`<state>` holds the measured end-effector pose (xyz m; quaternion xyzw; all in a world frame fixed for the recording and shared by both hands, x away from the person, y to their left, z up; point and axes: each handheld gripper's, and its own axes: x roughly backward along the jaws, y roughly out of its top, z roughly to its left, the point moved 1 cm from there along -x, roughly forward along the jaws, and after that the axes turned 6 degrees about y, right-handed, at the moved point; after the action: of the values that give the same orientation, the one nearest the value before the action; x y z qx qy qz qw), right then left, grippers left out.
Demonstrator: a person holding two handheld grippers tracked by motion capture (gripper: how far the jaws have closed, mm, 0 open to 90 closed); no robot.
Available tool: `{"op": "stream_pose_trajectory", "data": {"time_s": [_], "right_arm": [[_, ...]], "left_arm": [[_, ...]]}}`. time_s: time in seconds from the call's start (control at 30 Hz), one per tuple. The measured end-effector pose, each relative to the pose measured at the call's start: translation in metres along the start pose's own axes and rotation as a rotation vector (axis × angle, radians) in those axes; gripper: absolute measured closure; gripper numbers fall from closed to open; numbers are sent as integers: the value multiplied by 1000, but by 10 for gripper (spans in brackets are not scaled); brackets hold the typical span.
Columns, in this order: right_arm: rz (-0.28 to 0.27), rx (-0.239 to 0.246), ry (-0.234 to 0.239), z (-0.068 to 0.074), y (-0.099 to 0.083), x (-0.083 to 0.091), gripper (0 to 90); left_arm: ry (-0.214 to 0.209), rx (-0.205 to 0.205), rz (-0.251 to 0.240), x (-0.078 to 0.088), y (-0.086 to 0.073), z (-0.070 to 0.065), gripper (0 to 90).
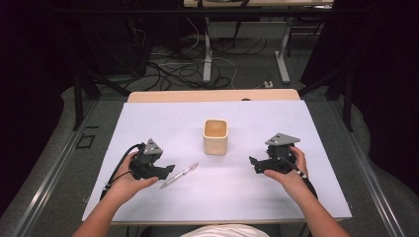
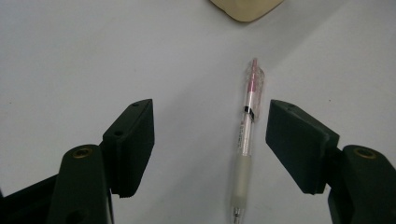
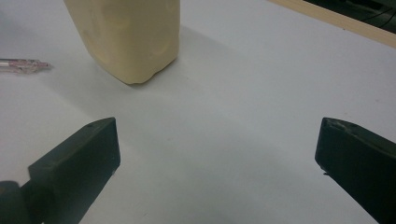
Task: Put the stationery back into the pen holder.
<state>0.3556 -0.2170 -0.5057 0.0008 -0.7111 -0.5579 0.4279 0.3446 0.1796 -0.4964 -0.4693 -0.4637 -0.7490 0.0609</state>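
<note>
Pen point(image 1: 179, 175) was laid flat on the white table point(image 1: 163, 123), a clear-barrelled one with a pale rubbery grip, and its long axis was run from about 8 o'clock up to 2 o'clock in the high view. The far end was aimed roughly toward the cream cup point(image 1: 215, 136), which was stood upright and open-topped near the middle of the table, at about 1 o'clock from the pen and well apart from it.

In the left gripper view the pen point(image 2: 246, 135) was seen lying lengthwise between the jaws, closer to the jaw at 3 o'clock than the other one, with the grip and tip end nearest the camera and the pinkish clip end pointed off to 12 o'clock. The left gripper point(image 2: 210, 140) was spread wide, nothing was clamped, and neither jaw could be seen touching the pen. A corner of the cup point(image 2: 245, 9) was caught at the top edge.

The right gripper point(image 1: 253, 163) was held at about 4 o'clock from the cup, aimed toward 9 o'clock. In its own view the right gripper point(image 3: 217, 154) was opened very wide over bare table with nothing held. The cup point(image 3: 128, 37) was seen at 11 o'clock there, and the pen's end point(image 3: 25, 65) was poked in at 9 o'clock beside it.

Nothing was sat between the pen and the cup.
</note>
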Motion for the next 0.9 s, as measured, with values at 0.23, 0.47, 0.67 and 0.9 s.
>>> {"op": "stream_pose_trajectory", "data": {"time_s": [0.23,0.47,0.67,0.9], "right_arm": [[13,3,12,1,-1,-2,0],[11,-1,18,0,-2,-2,3],[17,-10,32,0,-3,-3,7],[25,-14,34,-1,-4,-5,8]], "left_arm": [[-52,-5,49,-4,9,-5,362],[-111,-2,130,-12,14,-5,422],[-118,-32,220,-22,14,-6,473],[-129,-51,285,-28,14,-10,543]]}}
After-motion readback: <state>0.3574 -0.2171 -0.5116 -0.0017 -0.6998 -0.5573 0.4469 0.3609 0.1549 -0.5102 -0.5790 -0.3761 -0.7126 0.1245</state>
